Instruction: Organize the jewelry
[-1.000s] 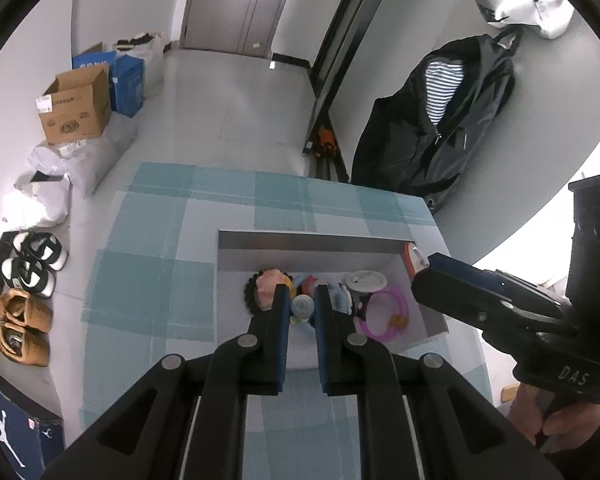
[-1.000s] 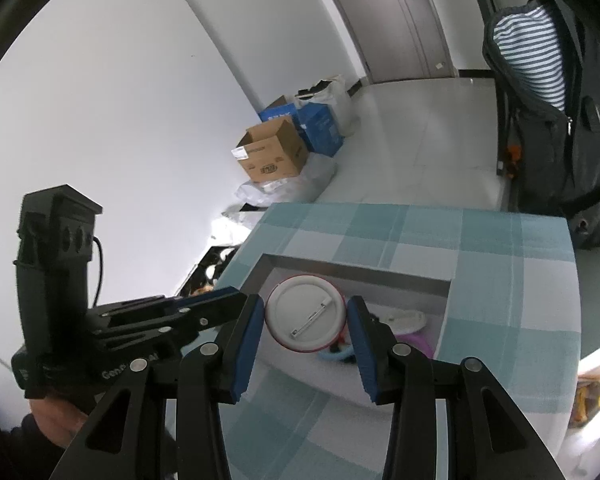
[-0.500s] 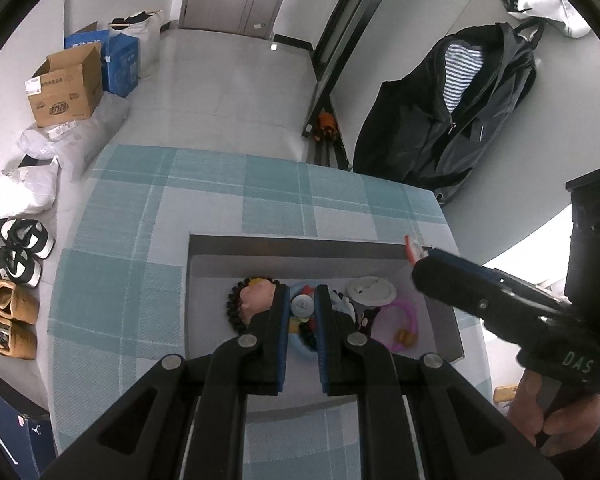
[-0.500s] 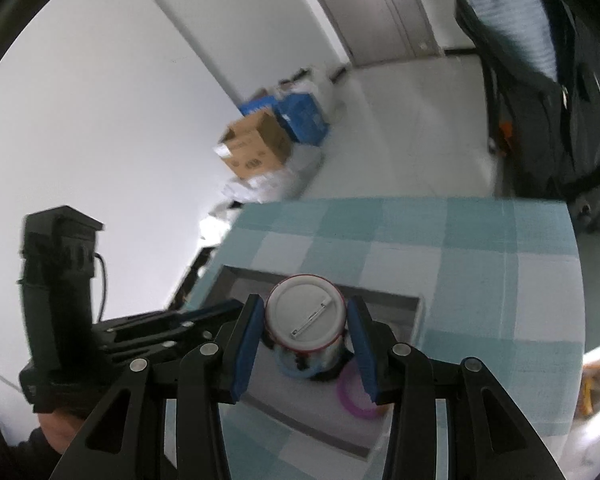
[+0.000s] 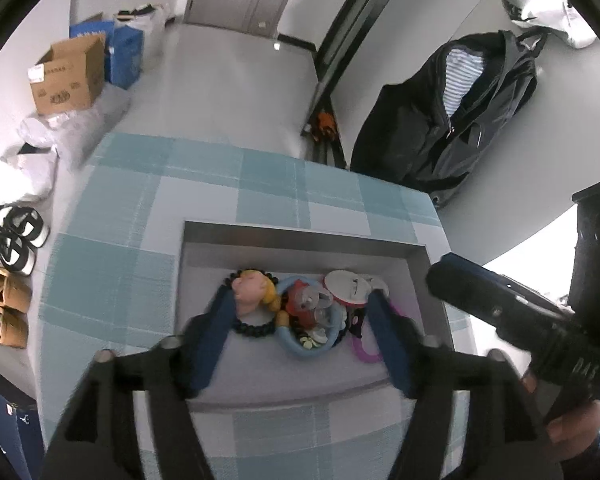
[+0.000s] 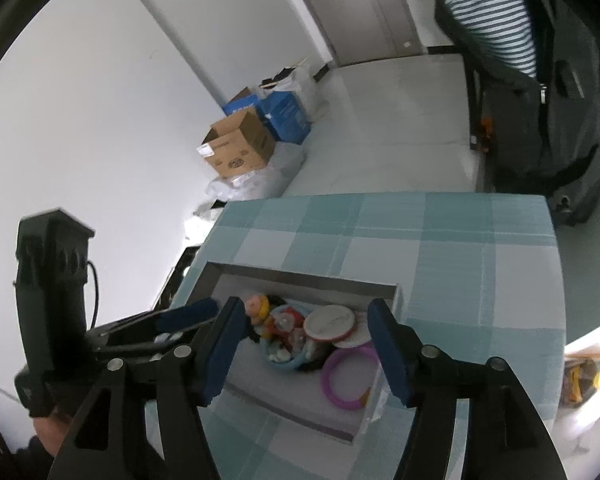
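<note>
Jewelry pile (image 5: 300,312): Gathered near the middle of the grey tray, toward its far wall. In the right wrist view the pile (image 6: 300,332) is seen between the two blue pads.
White round badge (image 5: 346,286): Laid tilted on the right of the pile, pin side up; also seen at (image 6: 330,320).
Blue ring (image 5: 300,346): Placed at the near side of the pile, with small pieces held inside it.
Black bead bracelet (image 5: 256,328): Located at the left of the pile, under a doll-head charm (image 5: 252,290).
Purple ring (image 6: 348,376): Laid flat on the tray floor, on the right of the pile, partly hidden by the left gripper's finger in the left wrist view.
Grey tray (image 5: 300,240): Open-topped, shallow, set on the checked cloth; its far wall is also seen at (image 6: 300,280).
Left gripper (image 5: 302,332): Held above the near part of the tray, jaws spread wide, nothing between them.
Right gripper (image 6: 304,344): Held above the tray, jaws spread wide and empty; its body is seen at the tray's right in the left wrist view.
Checked cloth (image 5: 140,200): Teal and white, spread over the table.
Surroundings: A cardboard box (image 5: 68,76) and a dark jacket (image 5: 452,120) are seen beyond the table.
</note>
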Tool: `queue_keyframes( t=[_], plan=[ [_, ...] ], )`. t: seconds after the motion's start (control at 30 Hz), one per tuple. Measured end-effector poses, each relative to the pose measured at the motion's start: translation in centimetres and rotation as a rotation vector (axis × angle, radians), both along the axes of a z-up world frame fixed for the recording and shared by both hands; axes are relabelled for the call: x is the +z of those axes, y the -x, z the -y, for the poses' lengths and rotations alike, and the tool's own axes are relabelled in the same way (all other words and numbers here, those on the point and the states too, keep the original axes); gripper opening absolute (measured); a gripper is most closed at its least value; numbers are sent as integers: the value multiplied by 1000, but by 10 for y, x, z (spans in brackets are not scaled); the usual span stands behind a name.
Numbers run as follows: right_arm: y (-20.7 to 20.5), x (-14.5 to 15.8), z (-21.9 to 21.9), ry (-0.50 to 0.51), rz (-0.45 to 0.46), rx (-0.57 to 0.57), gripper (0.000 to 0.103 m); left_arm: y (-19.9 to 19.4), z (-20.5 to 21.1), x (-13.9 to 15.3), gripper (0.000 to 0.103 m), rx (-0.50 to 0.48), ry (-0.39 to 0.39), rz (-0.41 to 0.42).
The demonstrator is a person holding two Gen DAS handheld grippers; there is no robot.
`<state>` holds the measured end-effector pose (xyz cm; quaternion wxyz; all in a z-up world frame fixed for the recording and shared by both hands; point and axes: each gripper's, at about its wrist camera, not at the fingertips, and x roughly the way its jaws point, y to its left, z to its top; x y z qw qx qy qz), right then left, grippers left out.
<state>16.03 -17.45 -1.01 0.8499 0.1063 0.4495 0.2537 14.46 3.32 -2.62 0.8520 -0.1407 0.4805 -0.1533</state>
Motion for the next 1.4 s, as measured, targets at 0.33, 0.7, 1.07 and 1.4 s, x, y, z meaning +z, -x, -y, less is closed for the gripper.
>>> queue_keyframes(
  t=[0.33, 0.7, 1.07, 1.4],
  plan=[
    [18, 12, 3, 31, 43, -20, 79, 15, -3, 10, 65, 18, -73, 44],
    [37, 21, 3, 20, 109, -18, 87, 29, -11, 29, 66, 79, -156, 144],
    [54, 36, 0, -14, 239, -22, 97, 40, -21, 42, 73, 141, -173, 235],
    [63, 35, -2, 10, 256, 7, 101, 51, -16, 46, 77, 143, -200, 276]
  ],
)
